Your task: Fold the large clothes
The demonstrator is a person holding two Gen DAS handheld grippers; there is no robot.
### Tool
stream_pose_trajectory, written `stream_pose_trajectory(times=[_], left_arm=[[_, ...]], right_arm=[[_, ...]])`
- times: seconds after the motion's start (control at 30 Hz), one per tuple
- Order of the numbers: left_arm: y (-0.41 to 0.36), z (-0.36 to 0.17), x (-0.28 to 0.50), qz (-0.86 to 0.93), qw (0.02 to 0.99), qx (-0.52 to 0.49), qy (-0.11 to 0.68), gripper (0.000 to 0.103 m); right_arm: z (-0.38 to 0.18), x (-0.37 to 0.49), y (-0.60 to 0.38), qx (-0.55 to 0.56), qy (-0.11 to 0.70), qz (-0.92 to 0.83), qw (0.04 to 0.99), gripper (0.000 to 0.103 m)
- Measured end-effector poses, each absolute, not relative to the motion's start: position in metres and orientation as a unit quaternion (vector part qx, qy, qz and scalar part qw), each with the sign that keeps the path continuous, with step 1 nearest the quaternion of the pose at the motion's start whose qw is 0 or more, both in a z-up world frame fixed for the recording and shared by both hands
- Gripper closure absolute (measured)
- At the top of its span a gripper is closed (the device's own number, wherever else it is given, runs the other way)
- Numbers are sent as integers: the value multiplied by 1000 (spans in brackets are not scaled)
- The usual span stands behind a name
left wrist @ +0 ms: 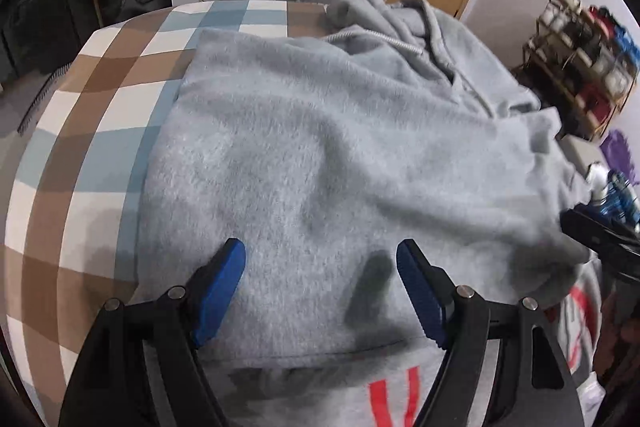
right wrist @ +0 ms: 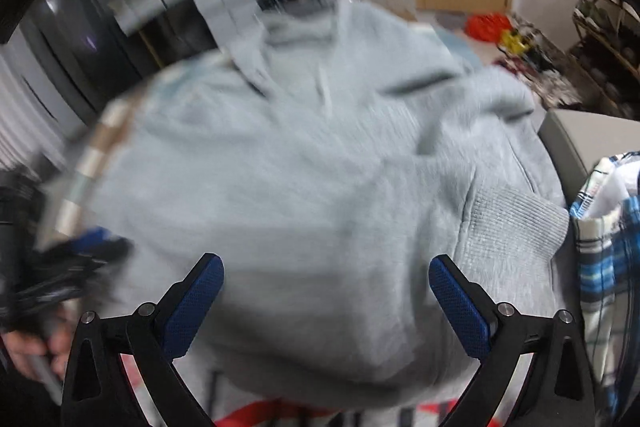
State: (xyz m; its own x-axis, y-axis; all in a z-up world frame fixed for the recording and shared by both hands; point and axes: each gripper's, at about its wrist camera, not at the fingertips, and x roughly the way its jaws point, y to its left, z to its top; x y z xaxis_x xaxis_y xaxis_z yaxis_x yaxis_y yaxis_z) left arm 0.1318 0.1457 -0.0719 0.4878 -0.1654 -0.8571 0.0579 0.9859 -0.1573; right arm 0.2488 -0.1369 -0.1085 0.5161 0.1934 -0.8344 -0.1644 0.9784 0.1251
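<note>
Both grippers' jaws gape over the grey hoodie [left wrist: 304,155] (red print unreadable).

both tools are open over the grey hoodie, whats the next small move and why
Probably lower the left tool onto the near folded edge of the grey hoodie and pinch it. Its jaws stand open just above the fabric, holding nothing, and the right tool is equally empty, so no fold can proceed until an edge is gripped.
</note>
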Motion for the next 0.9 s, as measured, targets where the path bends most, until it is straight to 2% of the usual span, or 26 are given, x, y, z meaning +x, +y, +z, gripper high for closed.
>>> stream_pose_trajectory(times=[0.23,0.4,0.5,0.6,0.77,0.9], left_arm=[[145,-73,126,-56,856,-23,514,29],[139,-78,123,-51,855,6,515,29],[140,-73,118,-43,860,5,509,29],[136,-62,110,-42,870,21,491,29],[137,-24,87,-36,902,10,430,29],[135,11,57,-32,929,1,369,29]], right_arm=[[-140,266,-139,2,520,88,850,0],[-145,259,-122,-52,515,66,853,0],[-138,255,-128,-26,505,70,860,0],[-111,234,-142,58,431,142,889,1],[-49,164,-169,178,237,249,922,0],[-22,137,-179,272,154,308,899,0]])
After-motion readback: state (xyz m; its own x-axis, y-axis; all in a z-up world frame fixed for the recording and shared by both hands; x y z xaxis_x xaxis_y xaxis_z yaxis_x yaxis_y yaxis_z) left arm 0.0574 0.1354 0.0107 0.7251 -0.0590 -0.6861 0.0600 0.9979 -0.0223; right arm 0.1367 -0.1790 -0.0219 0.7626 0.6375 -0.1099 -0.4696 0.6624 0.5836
